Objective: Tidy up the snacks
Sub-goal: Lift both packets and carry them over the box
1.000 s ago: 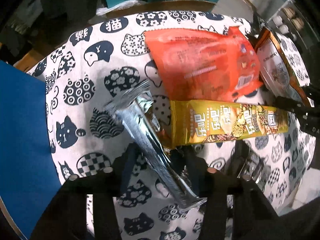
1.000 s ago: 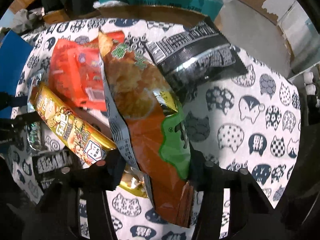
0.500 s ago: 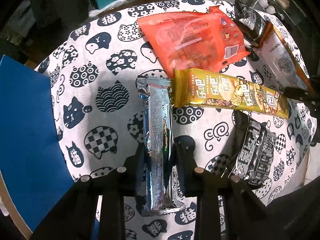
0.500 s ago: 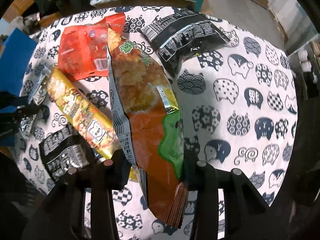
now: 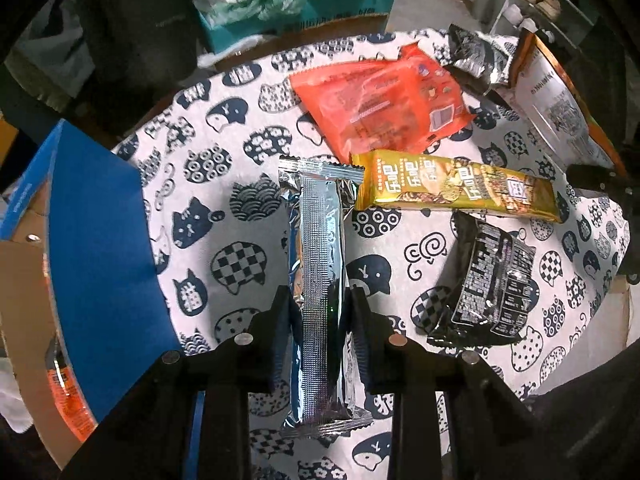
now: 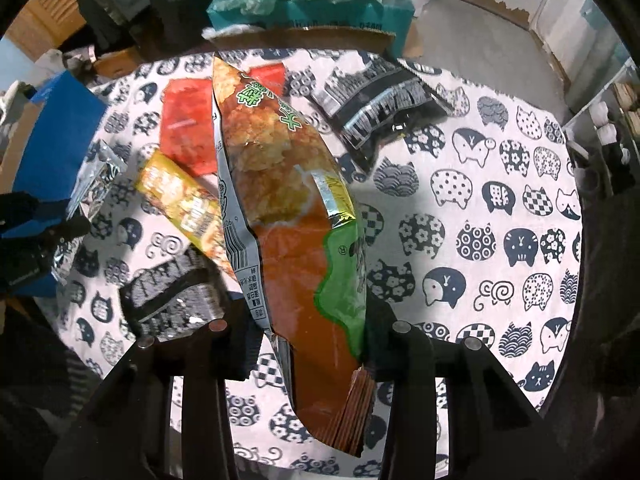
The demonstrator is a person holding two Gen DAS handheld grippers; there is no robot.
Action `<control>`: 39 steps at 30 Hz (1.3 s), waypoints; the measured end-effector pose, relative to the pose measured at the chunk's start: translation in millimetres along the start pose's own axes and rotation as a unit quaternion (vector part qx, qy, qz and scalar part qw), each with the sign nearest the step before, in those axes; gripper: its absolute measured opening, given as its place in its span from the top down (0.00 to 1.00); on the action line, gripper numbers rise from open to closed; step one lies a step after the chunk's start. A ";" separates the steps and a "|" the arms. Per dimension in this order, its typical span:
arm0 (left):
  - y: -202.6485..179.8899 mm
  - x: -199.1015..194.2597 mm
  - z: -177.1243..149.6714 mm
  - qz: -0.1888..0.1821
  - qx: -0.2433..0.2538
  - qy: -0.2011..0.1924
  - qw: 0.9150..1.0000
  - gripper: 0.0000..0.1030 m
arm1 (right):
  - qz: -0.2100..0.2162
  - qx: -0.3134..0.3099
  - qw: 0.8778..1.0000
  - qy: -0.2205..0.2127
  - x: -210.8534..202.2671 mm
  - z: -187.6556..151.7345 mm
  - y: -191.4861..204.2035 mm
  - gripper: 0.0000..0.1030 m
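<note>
1. Tablecloth (image 5: 224, 184) printed with dark cat heads is covering the round table beneath both tools; beyond the jaws, past the table's far edge, a teal box (image 6: 320, 20) stuffed with pale green plastic is sitting on the floor.
2. Left gripper (image 5: 320, 316) is pinching a silver foil packet (image 5: 320, 264) lengthwise between its jaws, the packet hanging clear above the cloth.
3. Right gripper (image 6: 308, 320) is clamping a large orange-and-green chip bag (image 6: 288, 208) between its jaws, the bag stretching forward past the fingertips.
4. Left wrist view is showing, right of its jaws, a yellow snack bar (image 5: 456, 190) lying on the cloth, a black packet (image 5: 488, 284) nearer than it, and an orange-red pouch (image 5: 384, 108) farther ahead; left of the jaws a blue box (image 5: 100, 240) is standing at the table's edge.
5. Right wrist view alone is showing a second black-and-white packet (image 6: 380, 108) ahead and right of its jaws, plus the wide bare stretch of cloth to the right.
6. Compared with a second ago, both pairs of jaws have just been closing onto their packets, and both packets are now riding higher, with more of the table showing beneath them; the silver packet, slanted before, is now lined up straight between the left jaws.
</note>
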State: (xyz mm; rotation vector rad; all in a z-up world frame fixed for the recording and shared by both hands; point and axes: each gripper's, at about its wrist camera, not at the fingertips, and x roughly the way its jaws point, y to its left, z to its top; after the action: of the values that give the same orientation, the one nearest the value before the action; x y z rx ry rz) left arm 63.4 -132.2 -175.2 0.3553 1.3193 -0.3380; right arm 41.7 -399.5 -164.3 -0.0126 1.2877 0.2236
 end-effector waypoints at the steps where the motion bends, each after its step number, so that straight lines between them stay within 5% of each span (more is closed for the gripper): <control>1: -2.0 -5.4 -1.2 0.003 0.003 -0.006 1.000 0.72 | 0.001 0.000 1.000 -0.004 -3.4 0.2 0.1 0.63; 19: 27.4 -87.6 -1.1 0.027 -0.001 -0.116 0.993 0.72 | 0.016 -0.002 0.997 -0.071 -42.8 30.0 60.4 0.63; 39: 79.9 -133.6 -20.7 0.047 -0.032 -0.165 0.985 0.72 | 0.085 -0.062 0.988 -0.117 -77.4 59.3 147.2 0.63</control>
State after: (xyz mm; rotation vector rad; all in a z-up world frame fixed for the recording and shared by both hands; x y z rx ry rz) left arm 51.2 -46.1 -44.3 0.2909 0.9820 -0.2613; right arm 52.6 -259.7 -56.9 0.0174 1.0404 0.4380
